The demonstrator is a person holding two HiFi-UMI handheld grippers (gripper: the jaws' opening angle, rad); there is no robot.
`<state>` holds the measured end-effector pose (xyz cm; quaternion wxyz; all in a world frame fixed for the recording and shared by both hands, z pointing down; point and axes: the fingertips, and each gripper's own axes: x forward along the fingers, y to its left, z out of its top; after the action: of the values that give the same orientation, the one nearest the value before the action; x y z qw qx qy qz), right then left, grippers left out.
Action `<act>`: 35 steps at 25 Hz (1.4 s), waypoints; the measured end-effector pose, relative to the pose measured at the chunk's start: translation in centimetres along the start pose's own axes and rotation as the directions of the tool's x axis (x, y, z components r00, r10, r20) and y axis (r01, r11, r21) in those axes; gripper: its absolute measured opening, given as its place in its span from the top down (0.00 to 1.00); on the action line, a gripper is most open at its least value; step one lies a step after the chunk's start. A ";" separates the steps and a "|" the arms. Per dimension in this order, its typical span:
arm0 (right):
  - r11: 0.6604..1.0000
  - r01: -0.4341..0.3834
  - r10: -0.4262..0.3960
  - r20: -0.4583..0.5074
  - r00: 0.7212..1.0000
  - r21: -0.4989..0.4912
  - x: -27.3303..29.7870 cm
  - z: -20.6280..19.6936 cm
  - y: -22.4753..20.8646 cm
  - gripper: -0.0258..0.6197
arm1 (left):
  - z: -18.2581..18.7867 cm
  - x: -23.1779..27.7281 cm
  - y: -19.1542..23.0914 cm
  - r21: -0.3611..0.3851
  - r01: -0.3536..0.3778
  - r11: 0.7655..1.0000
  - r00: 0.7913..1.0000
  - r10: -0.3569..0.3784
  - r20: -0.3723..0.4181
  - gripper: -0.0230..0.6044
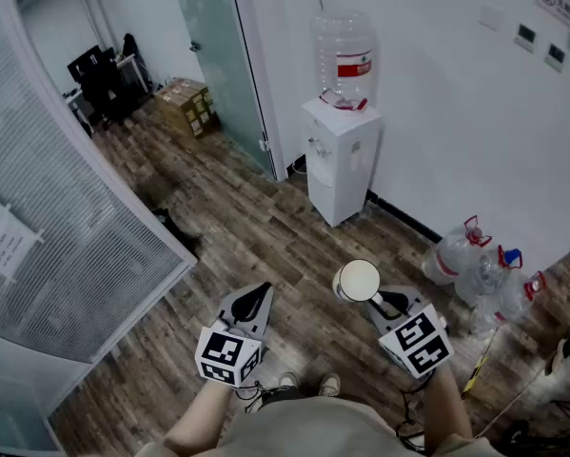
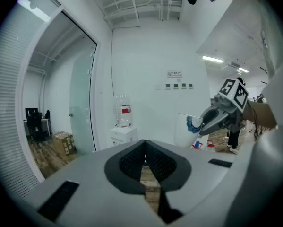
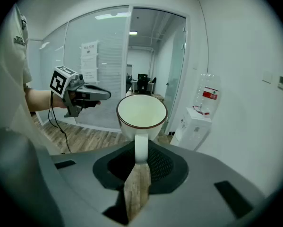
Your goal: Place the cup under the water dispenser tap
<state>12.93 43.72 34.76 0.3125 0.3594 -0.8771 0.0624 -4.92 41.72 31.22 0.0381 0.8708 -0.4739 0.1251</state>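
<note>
Grey left gripper (image 1: 254, 300) and right gripper (image 1: 387, 303), black mesh-lined jaws, black-and-white marker cubes (image 1: 229, 355), thin black cable (image 3: 52, 115), pale shirt (image 1: 313, 428).

Left claw (image 1: 255, 296) closed, empty; right claw (image 1: 383, 302) clamping cup (image 1: 358, 280) handle.

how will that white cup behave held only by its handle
The cup looks like glazed ceramic, so probably rigid, heavy and breakable. The right gripper pinches only its handle, so it may pivot or slip if swung. It looks empty, so nothing should spill.
</note>
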 end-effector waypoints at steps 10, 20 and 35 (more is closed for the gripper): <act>1.000 0.001 -0.001 0.011 1.000 0.022 0.0 0.6 -1.1 0.85 | 1.1 0.9 -1.3 0.017 -0.003 1.000 1.000 0.003 0.016 0.96; 1.000 -0.030 0.030 -0.008 1.000 0.007 -0.2 -1.1 -2.4 0.85 | 1.2 2.9 -2.9 0.026 -0.016 1.000 1.000 0.016 0.006 0.95; 0.997 -0.061 0.062 0.011 0.998 -0.036 4.0 -1.6 -4.7 0.85 | 1.2 6.5 -1.9 0.052 -0.037 0.998 0.998 0.034 0.052 0.96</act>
<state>14.68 38.43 37.93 0.3114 0.3269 -0.8906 0.0541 0.24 37.21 31.76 0.0006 0.8659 -0.4865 0.1162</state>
